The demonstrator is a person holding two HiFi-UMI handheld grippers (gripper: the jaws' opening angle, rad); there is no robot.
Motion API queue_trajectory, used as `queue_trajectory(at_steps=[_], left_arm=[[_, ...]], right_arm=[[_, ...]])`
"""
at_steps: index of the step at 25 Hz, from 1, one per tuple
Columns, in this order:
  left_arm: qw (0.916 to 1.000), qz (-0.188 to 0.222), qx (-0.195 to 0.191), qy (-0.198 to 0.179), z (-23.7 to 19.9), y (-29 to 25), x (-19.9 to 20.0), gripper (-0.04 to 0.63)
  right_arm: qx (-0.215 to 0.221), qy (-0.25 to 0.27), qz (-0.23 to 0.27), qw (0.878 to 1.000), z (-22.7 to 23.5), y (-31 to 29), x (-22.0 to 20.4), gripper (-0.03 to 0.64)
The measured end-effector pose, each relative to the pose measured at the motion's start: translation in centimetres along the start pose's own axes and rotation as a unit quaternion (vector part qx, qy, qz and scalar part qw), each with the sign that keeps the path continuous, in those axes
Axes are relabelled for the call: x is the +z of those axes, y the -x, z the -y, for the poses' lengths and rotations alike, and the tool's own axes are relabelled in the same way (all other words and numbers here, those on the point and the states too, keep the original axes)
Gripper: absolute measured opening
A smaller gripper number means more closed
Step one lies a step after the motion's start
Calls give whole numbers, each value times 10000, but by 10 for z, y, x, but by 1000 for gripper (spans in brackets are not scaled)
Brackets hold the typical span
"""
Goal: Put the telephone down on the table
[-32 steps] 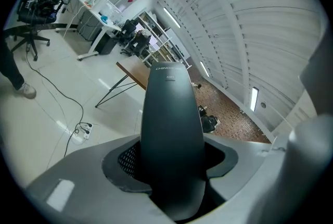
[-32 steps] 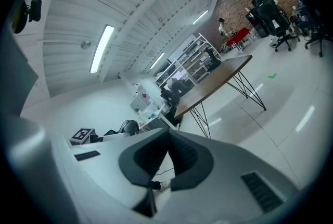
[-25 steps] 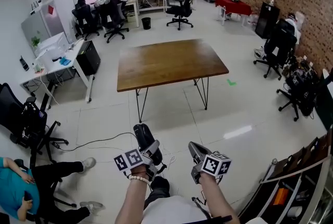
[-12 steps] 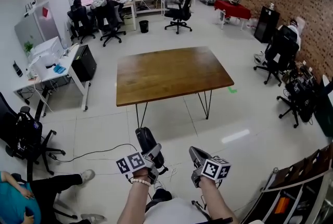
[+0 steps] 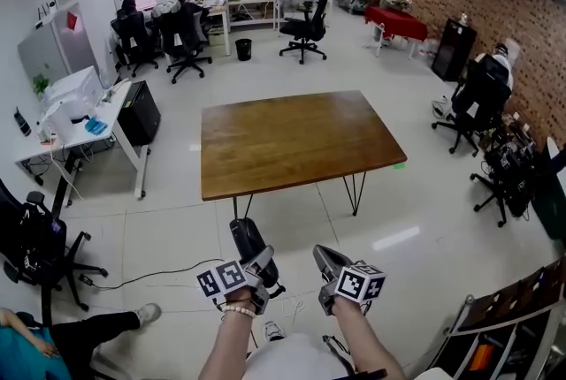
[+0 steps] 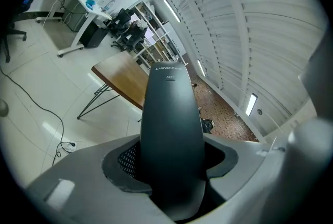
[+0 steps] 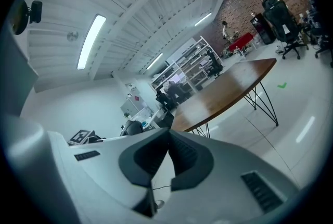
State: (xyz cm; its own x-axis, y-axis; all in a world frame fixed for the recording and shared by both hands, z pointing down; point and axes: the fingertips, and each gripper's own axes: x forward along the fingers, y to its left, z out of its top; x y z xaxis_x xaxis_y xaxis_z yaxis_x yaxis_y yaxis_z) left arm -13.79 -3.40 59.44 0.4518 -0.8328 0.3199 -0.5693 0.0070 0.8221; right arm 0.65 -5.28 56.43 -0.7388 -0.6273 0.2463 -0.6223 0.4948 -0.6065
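The left gripper [image 5: 258, 268] clamps the lower end of a dark telephone [image 6: 171, 129], well short of the table [image 5: 301, 140]. The right gripper [image 5: 325, 263], equally short of it, is closed and empty. The telephone looks rigid, smooth, probably light and slippery; gripping its narrow sides seems sound.

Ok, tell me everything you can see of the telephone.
The telephone is a dark grey handset, smooth and matte like plastic, long and narrowing toward a rounded far end that bears small pale print, too small to read. Its near end sits clamped between the jaws of the left gripper, and the rest sticks out forward toward the table. It is over the floor, short of the table's near edge, and only the gripper's pads touch it.
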Motion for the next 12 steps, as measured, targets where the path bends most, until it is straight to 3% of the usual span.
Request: queue_trajectory(at_steps=[5,12], left_arm=[[10000,-46,-64,-10,-10,-7,26,282],[9997,-186,-163,27,-13,-23,32,282]], right_arm=[[-87,29,95,9999,-5,-19,10,5],[-377,-88,236,9990,14,-15,16,5]])
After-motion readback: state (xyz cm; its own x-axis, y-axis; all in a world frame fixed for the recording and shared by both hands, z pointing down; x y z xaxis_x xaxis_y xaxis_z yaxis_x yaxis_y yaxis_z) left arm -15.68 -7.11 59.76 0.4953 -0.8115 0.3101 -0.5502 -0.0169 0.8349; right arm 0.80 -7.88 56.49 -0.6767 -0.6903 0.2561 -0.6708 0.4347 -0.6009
